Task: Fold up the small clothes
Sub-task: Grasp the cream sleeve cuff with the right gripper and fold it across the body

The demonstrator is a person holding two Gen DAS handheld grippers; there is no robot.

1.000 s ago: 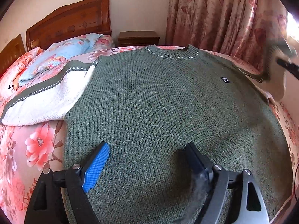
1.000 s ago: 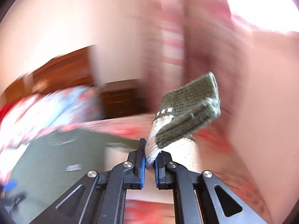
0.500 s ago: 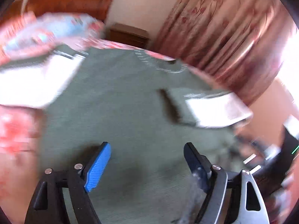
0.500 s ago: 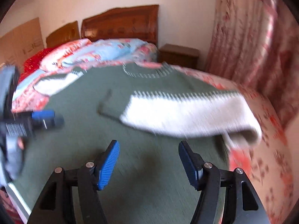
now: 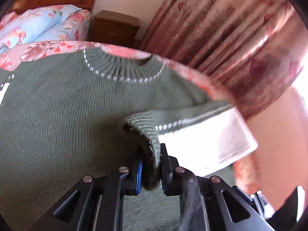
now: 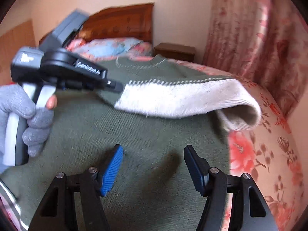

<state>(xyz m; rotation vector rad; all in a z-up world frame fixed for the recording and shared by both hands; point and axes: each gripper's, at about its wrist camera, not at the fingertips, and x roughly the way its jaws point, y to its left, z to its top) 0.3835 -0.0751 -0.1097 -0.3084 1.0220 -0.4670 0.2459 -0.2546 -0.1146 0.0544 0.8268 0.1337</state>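
Note:
A dark green knit sweater (image 5: 57, 115) lies flat on the bed, neck toward the headboard. Its right sleeve (image 5: 202, 140), white with a green ribbed cuff, is folded across the chest. My left gripper (image 5: 151, 171) is shut on the cuff (image 5: 148, 134) and holds it just above the sweater body. In the right wrist view the left gripper (image 6: 113, 85) pinches the cuff end of the sleeve (image 6: 182, 98). My right gripper (image 6: 154, 167) is open and empty, low over the sweater's lower front (image 6: 134, 134).
The bed has a pink floral sheet (image 6: 259, 154) showing at the right edge. Pillows (image 5: 38, 27) and a wooden headboard (image 6: 119, 23) are at the far end, with a nightstand (image 5: 115, 27) and curtains (image 5: 221, 28) beyond.
My right gripper let go of the sleeve cuff and opened over the sweater. My left gripper, open before, moved to the cuff and closed on it.

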